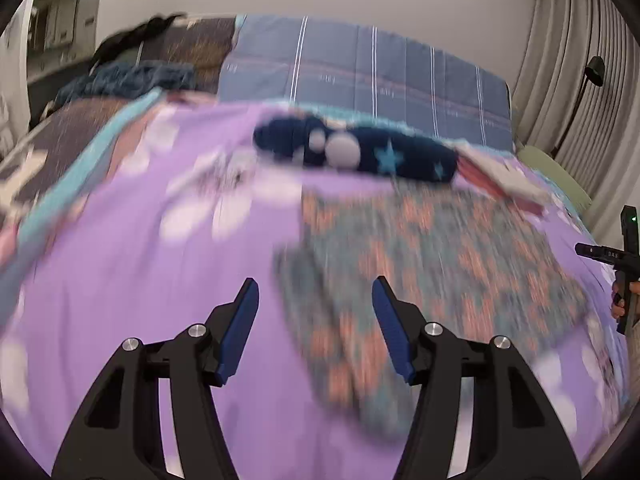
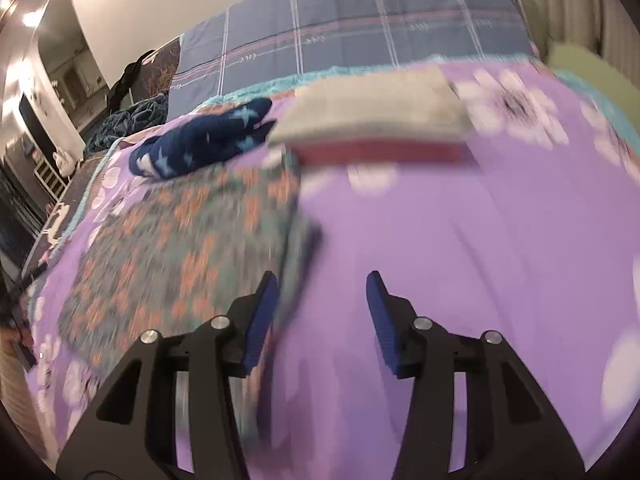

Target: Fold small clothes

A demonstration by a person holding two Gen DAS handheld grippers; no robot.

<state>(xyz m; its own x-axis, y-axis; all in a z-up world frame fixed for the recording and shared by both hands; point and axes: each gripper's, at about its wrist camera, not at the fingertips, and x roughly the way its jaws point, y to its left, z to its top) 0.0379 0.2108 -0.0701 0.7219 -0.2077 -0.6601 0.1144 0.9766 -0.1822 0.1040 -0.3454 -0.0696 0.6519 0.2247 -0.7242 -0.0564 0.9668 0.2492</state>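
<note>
At frame centre, a floral garment (image 1: 420, 280) lies, apparently folded, on the purple bedspread (image 1: 160, 280); left gripper (image 1: 315, 292) and right gripper (image 2: 322, 286) released, empty.

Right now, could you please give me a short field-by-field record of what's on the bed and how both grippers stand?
surface: purple floral bedspread
garment in work: patterned cloth with orange motifs, lying flat
behind it: navy star-print garment, bunched
beside that: folded pale and red item
left gripper: open, empty, over the cloth's left edge
right gripper: open, empty, at the cloth's right edge
</note>
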